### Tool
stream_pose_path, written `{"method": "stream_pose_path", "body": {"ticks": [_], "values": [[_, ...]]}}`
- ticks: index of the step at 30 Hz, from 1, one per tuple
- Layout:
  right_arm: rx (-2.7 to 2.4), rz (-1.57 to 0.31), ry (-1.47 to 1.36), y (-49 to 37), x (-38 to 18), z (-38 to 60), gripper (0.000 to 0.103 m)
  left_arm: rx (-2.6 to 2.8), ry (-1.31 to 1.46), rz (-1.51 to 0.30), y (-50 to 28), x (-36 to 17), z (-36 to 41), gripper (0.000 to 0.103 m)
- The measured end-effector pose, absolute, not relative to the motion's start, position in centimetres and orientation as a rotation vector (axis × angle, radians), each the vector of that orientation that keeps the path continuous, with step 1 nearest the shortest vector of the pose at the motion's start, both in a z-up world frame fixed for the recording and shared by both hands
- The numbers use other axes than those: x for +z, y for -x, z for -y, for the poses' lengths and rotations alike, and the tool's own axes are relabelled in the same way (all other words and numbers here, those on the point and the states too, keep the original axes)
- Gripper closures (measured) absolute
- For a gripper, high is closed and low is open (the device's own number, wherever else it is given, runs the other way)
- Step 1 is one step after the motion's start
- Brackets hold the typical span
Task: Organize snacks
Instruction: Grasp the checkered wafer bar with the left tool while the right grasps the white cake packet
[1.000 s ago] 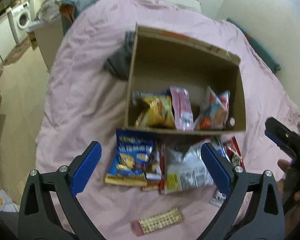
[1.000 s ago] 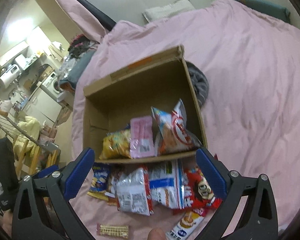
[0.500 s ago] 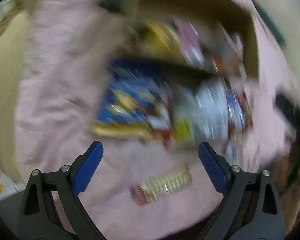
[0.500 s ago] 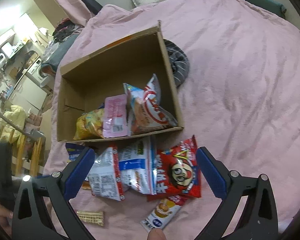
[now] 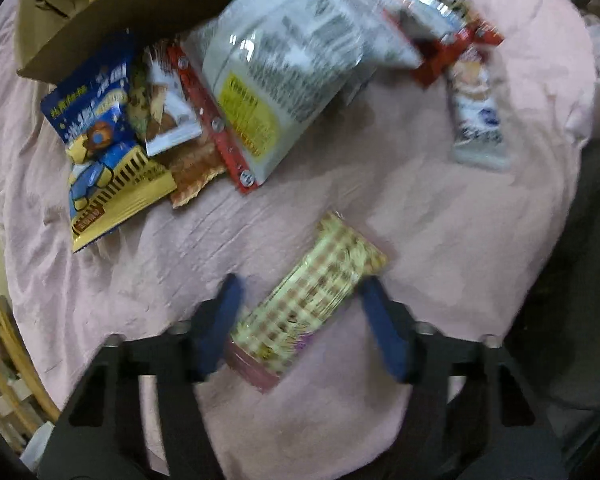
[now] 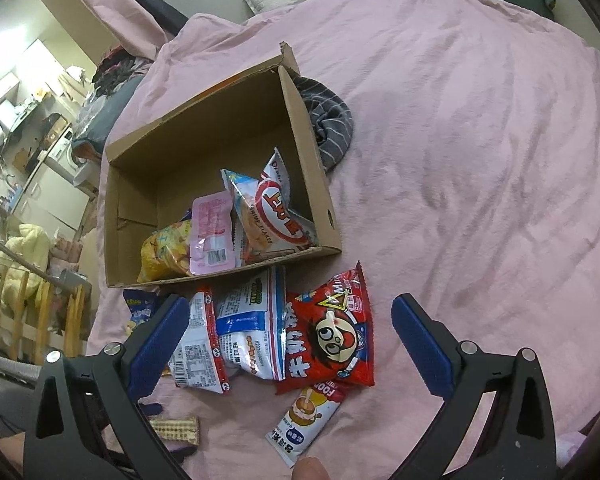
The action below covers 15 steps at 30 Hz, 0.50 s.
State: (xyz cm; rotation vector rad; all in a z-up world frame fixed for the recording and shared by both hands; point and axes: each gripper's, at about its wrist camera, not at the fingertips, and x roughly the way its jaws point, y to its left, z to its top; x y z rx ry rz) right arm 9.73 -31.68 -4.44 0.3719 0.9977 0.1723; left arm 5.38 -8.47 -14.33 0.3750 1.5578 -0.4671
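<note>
Left gripper (image 5: 300,316) points down over 1 checkered wafer pack (image 5: 312,304) lying on the pink bedspread (image 5: 440,220). Its jaws have just been closing, pack between them; frame too blurred to tell whether the pads press on it yet. Right gripper (image 6: 290,344) hovers w/ jaws wide apart, nothing held, above the loose pile. 1 cardboard box (image 6: 304,128) holds 3 packs visible. Approx. 5 packs in front of the box, incl. 1 red bag (image 6: 332,332) & 1 white stick pack (image 6: 304,420).
</note>
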Motion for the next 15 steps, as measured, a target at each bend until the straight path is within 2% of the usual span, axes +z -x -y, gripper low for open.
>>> {"method": "stream_pose_path", "body": {"ticks": [2,3,5,15], "values": [[0.175,-1.006,-0.38,-9.7,-4.5,31.8,0.0,-0.469,-0.369,-1.568,-5.3,-14.5,8.5,0.063],[0.176,-1.018,-0.383,-9.6,-4.7,31.8,0.0,-0.481,-0.37,-1.565,-5.3,-14.3,8.7,0.073],[0.178,-1.055,-0.382,-9.7,-5.2,31.7,0.0,-0.488,-0.364,-1.554,-5.2,-13.8,8.8,0.076],[0.278,-1.337,-0.517,-8.3,-10.6,30.1,0.001,-0.538,-0.06,-1.393,-7.6,-6.3,7.1,0.078]]}}
